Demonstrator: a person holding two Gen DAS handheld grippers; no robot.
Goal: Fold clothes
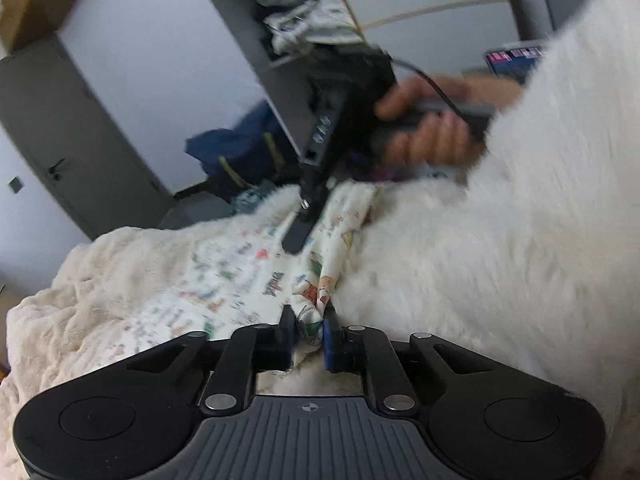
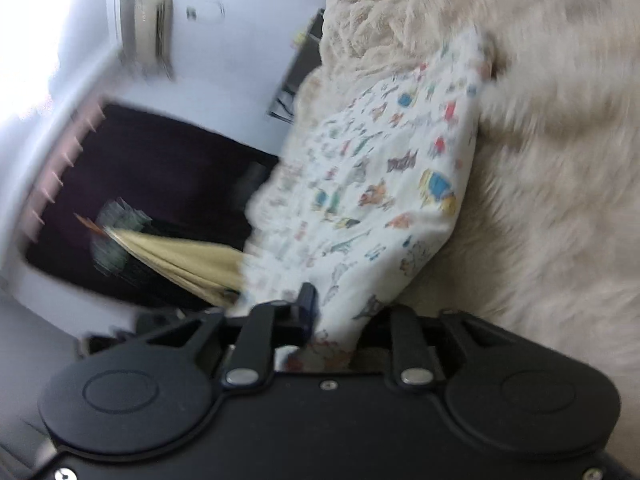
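The printed garment (image 1: 248, 276), white cloth covered in small coloured cartoon figures, lies on a cream fleece blanket (image 1: 460, 264) that covers the bed. In the left wrist view, the left hand-held gripper (image 1: 309, 320) points down at a slant toward the near edge of the garment. A bunched fold of the printed cloth sits between its two fingers, which stand narrowly apart with the pads against the fabric on both sides.

Further along the same garment, the right hand-held gripper (image 1: 298, 236) comes in from above, tilted steeply, with its tip down on the cloth. A person's hand (image 1: 424, 124) is wrapped around its handle, fingers curled, with a cable trailing off the back.

In the right wrist view, which is blurred, the garment (image 2: 384, 184) hangs stretched from the right hand-held gripper (image 2: 336, 320), rolled well to one side. Cloth fills the narrow gap between its fingers, and one blue pad (image 2: 308, 300) shows against the fabric. The other finger is hidden behind the cloth.
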